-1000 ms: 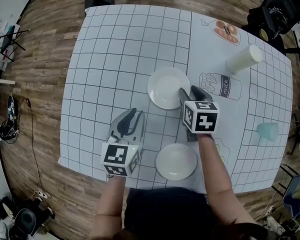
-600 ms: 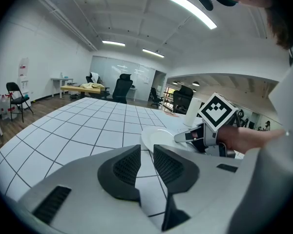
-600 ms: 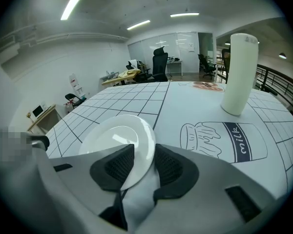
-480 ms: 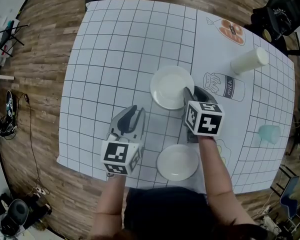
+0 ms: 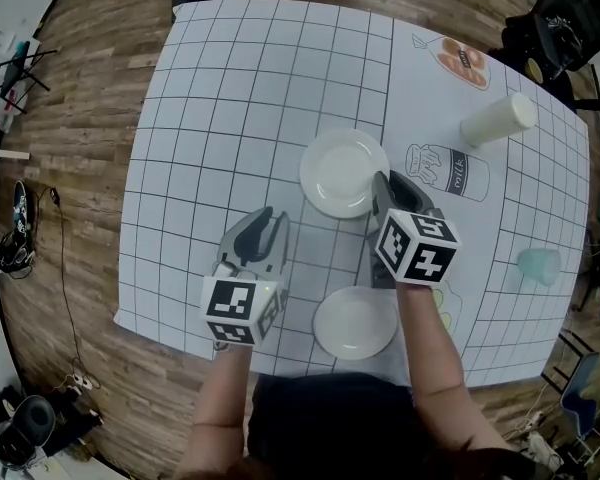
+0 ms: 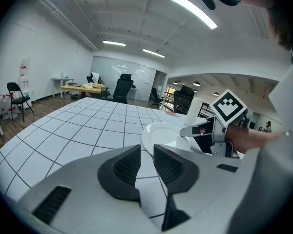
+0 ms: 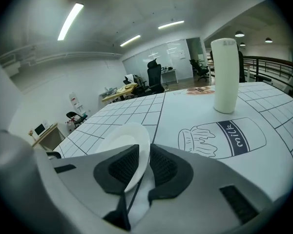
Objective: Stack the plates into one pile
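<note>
Nearest us, 1 white plate (image 5: 355, 322) lies flat on the gridded table (image 5: 210, 98) between our arms. Our left gripper (image 5: 265, 226) is empty, jaws narrowly apart. Farther out, our right gripper (image 5: 382, 184) has just been closing its jaws and pinches the rim of the 2nd plate (image 5: 340, 171).

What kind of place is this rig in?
Probably an open-plan office or lab set up for recording. There is a swivel office chair and a desk in the background, long ceiling strip lights overhead, and a work table under a grid-printed sheet on a wood floor.
</note>
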